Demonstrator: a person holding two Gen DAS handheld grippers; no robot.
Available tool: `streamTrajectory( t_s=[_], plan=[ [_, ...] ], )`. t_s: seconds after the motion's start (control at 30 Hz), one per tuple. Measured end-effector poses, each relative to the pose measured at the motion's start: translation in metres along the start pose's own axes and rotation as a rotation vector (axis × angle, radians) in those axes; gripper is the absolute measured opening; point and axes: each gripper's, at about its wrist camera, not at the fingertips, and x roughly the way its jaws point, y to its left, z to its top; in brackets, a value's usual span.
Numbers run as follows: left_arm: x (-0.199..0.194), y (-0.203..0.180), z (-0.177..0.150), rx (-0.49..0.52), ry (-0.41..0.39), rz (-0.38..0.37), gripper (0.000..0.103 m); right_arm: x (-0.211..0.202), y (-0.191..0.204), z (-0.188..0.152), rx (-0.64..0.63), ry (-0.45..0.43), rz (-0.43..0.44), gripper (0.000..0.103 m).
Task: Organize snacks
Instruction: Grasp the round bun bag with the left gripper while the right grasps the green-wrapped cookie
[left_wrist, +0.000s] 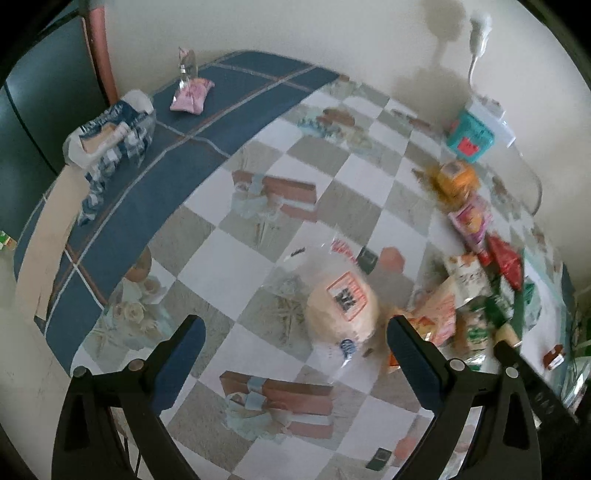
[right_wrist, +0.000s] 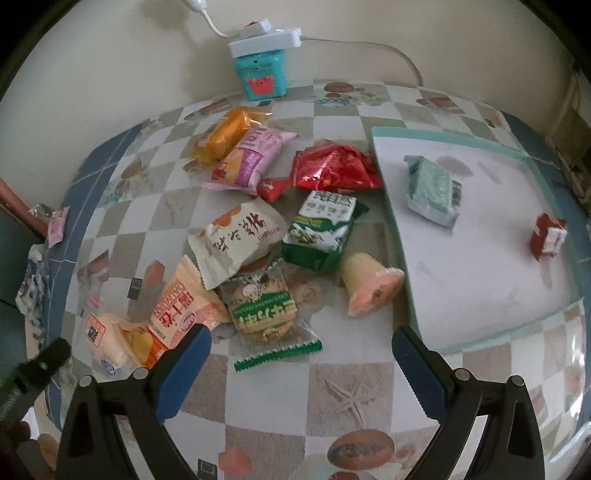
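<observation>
Here both tongs (left_wrist: 295, 339) (right_wrist: 301, 349) gape, empty.

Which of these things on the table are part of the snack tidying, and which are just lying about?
Part of the job:
snack pile
white tray
green packet and small red packet, already on the tray
jelly cup
round cracker pack

Just lying about:
teal box
white power strip
blue-and-white bag

soft daylight | fisheye-bent edges | left view's right side – motion-blurred
</observation>
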Motion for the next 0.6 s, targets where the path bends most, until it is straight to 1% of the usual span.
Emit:
streamTrajectory(
  t_s=[0.17, 0.4, 0.47, 0.6],
  plan=[
    [0.017, 0.000, -0.001, -0.018, 0.064, -0.037, 0.099, 0.015, -0.004, 0.002, 0.015, 0.039, -0.004, 0.100],
    [0.028, -0.007, 0.013, -0.069, 0.079, -0.078, 0.099, 0.024, -0.002, 0.012, 0.009, 0.046, 0.004, 0.100],
    [0.033, -0.011, 0.018, -0.067, 0.086, -0.074, 0.099, 0.029, 0.001, 0.013, -0.001, 0.056, 0.004, 0.100],
    [0.046, -0.018, 0.021, -0.065, 0.125, -0.058, 0.099, 0.038, 0.006, 0.014, -0.019, 0.085, 0.006, 0.100]
  ],
)
